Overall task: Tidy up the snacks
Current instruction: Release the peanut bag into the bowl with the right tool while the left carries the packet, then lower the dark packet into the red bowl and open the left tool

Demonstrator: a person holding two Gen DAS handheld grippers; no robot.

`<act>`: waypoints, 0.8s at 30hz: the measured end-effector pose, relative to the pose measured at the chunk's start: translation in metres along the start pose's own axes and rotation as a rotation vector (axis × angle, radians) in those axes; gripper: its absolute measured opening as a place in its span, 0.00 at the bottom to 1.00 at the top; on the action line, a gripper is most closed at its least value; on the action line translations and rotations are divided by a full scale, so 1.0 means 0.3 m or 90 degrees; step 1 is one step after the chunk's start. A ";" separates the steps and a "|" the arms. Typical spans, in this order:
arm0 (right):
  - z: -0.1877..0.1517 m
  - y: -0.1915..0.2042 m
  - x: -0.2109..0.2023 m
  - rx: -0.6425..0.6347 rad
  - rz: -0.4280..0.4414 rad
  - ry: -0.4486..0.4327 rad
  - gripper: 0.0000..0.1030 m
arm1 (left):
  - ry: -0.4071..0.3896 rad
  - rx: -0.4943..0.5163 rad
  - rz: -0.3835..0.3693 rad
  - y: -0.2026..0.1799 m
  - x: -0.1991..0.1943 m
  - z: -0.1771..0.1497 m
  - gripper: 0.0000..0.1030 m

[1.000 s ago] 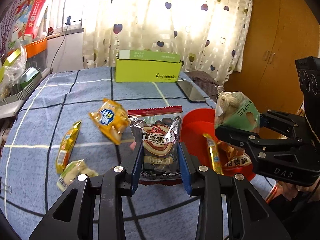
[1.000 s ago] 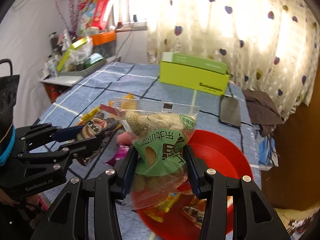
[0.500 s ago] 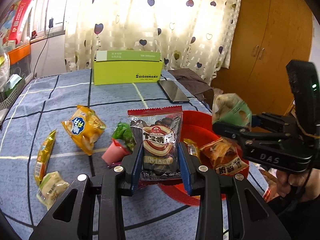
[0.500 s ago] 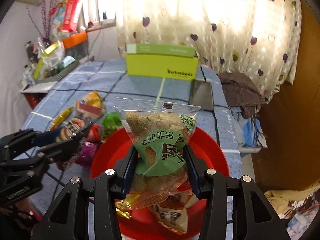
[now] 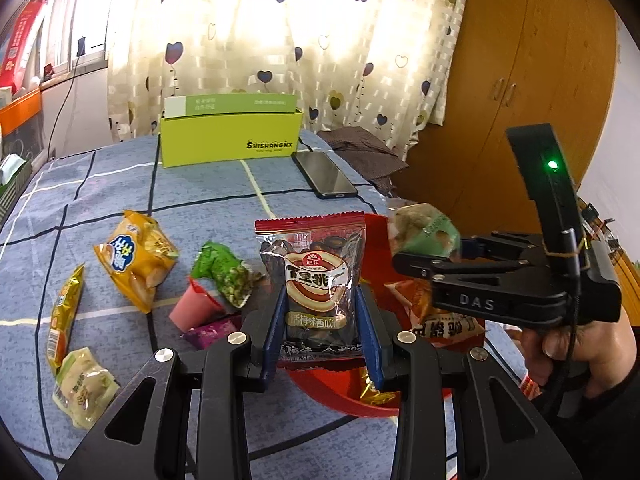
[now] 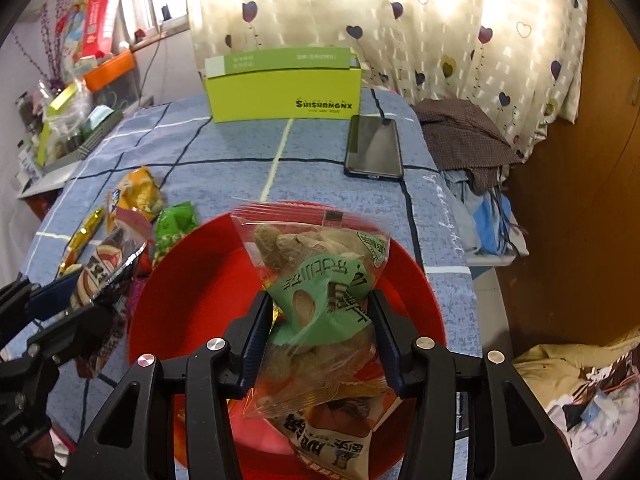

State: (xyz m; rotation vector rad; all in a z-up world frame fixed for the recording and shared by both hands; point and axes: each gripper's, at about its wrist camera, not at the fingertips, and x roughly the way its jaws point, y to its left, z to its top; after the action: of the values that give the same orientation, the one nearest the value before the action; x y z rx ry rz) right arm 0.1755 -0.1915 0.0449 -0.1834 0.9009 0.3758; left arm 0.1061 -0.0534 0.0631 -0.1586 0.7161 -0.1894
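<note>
Snacks mid-transfer: right gripper (image 6: 320, 334) clamped on peanut bag (image 6: 316, 272) above red bowl (image 6: 192, 280); left gripper (image 5: 322, 334) clamped on melon-seed pack (image 5: 316, 280) at bowl's edge. Risks: grippers colliding over bowl; slick packs slipping, landing on blue cloth (image 5: 200, 188)

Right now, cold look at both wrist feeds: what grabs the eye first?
Both grippers are loaded: the left gripper pinches a red-topped seed packet upright at the near rim of the red bowl, and the right gripper holds a clear peanut bag above that bowl. Loose snacks lie left of the bowl on the blue checked cloth, with a lime-green box at the far edge.
</note>
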 end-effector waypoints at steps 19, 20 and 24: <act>0.014 -0.072 -0.089 0.062 0.005 -0.065 0.53 | 0.049 0.016 -0.018 -0.058 0.116 0.001 0.35; 0.013 -0.070 -0.089 0.061 0.007 -0.064 0.53 | 0.052 0.015 -0.018 -0.059 0.124 0.001 0.35; 0.011 -0.063 -0.092 0.056 0.013 -0.066 0.53 | 0.065 0.012 -0.022 -0.063 0.149 0.002 0.35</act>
State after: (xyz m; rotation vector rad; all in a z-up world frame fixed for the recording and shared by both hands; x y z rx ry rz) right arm 0.1698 -0.2146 0.0688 -0.0734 0.8154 0.3613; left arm 0.1372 -0.0817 0.0390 -0.1434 0.8128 -0.2380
